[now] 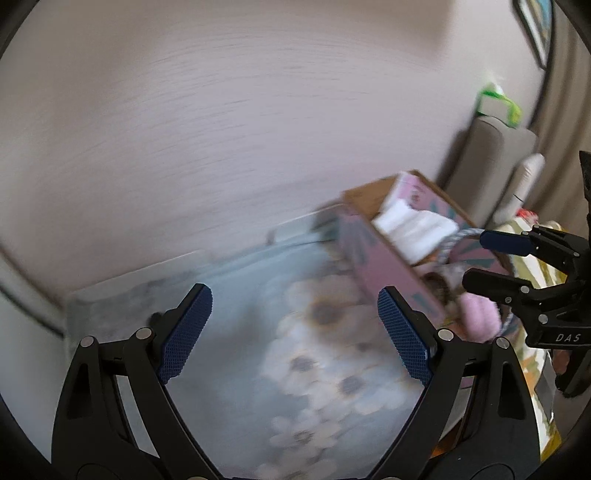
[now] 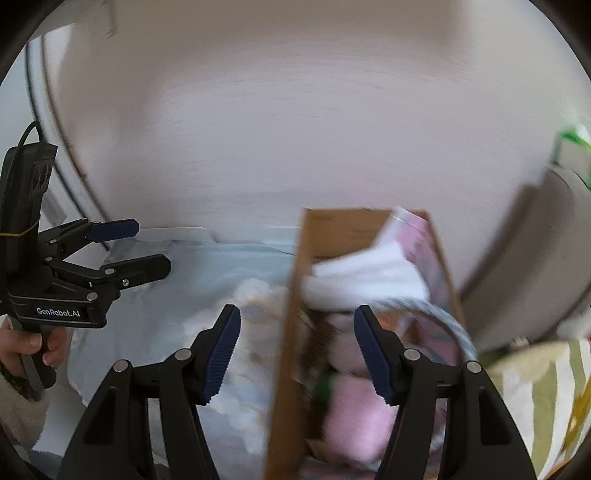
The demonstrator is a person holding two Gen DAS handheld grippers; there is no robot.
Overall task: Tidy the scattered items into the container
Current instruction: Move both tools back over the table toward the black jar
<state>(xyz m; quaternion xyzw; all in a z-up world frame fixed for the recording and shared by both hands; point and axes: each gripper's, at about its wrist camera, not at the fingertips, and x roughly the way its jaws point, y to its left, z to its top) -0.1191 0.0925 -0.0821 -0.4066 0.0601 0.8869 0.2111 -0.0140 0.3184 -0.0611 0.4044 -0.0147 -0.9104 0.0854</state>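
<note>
Fingers spread and empty on our left gripper (image 1: pixel 294 334) and right gripper (image 2: pixel 296 354); cardboard box (image 2: pixel 286 369) beneath already holds items.

A pale blue bedspread (image 1: pixel 236 354) printed with blurred white flowers (image 1: pixel 325 365) covers the bed. Behind it runs a pale, wood-grained wall (image 1: pixel 240 122). At the right stands a grey upholstered piece (image 1: pixel 495 155) (a sofa or chair, hard to tell), with something green and white (image 1: pixel 498 101) on top. A striped yellow-green cloth (image 2: pixel 535 398) lies beside the bedspread, and a framed picture (image 1: pixel 537 27) hangs in the upper corner.
</note>
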